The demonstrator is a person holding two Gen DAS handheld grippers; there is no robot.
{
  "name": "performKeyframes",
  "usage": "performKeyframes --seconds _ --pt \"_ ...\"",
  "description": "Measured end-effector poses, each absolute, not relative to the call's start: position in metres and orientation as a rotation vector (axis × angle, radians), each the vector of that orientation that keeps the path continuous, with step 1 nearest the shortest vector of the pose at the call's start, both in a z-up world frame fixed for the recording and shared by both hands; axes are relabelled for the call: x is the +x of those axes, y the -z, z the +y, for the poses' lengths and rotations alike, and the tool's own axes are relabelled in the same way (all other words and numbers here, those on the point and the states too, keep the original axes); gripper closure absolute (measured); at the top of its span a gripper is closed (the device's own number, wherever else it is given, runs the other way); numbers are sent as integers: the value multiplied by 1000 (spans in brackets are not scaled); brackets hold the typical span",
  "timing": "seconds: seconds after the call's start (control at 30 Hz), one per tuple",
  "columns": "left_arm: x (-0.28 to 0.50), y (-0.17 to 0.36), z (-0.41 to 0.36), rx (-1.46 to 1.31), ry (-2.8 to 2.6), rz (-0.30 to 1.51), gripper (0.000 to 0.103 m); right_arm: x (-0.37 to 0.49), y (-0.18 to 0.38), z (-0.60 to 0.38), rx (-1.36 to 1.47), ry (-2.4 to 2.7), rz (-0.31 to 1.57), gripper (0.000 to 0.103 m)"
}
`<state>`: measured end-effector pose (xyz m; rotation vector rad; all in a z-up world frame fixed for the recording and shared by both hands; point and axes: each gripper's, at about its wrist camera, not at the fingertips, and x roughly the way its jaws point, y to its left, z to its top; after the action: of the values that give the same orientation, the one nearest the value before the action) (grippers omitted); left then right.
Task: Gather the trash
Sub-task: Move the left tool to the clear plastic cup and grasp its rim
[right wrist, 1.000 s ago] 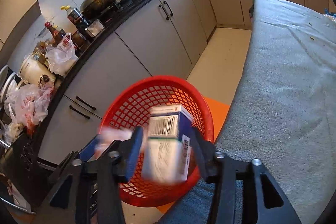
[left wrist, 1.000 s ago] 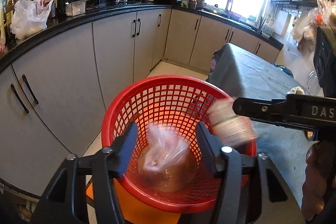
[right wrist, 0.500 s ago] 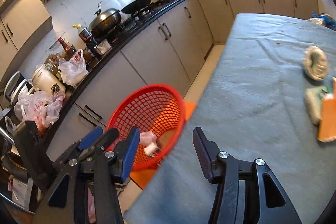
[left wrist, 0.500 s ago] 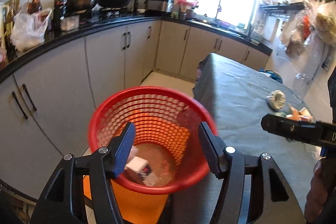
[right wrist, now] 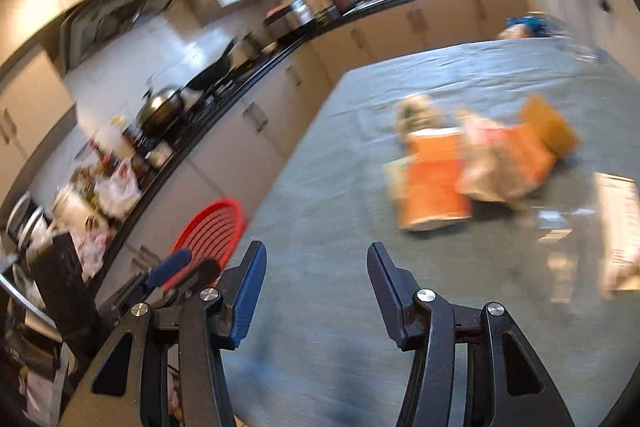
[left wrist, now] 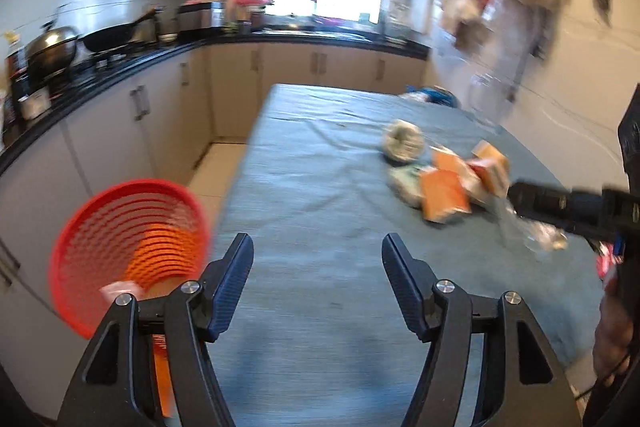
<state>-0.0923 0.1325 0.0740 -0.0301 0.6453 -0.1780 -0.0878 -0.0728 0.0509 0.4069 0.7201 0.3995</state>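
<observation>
While both frames blur too much to read any label, the left gripper [left wrist: 317,247] and right gripper [right wrist: 316,255] gape wide, holding nothing. Orange cartons and crumpled wrappers [left wrist: 444,175] lie heaped near the right edge of the grey-clothed table [left wrist: 320,187]; the red mesh plastic basket [left wrist: 128,247] stands beside its left edge.

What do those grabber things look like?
Each hand-held gripper, left and right, has a black plastic frame with silver screws and two flat, dark blue ribbed fingers.
</observation>
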Motion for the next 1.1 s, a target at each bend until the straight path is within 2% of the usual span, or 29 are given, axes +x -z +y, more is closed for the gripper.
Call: performKeyframes --seconds 0.33,0.67,0.77,0.9,0.93,1.0,1.1 --pt "-82 -77 25 29 421 712 33 -121 -46 -215 537 -50 640 46" --pt "-78 -76 -89 166 575 709 35 -132 -27 -274 621 66 644 46" --pt "-69 -69 -114 203 578 720 44 -135 -22 -286 642 76 644 46" --pt "-52 -53 -139 279 510 741 68 -138 -15 -296 657 79 653 46" --pt "-49 -50 -141 284 499 749 72 -140 -11 -298 657 79 656 46" --pt "-47 -47 -142 312 446 722 72 -138 -9 -299 655 73 666 46" --pt "-44 -47 -138 315 435 714 87 -133 -5 -297 664 54 677 46"
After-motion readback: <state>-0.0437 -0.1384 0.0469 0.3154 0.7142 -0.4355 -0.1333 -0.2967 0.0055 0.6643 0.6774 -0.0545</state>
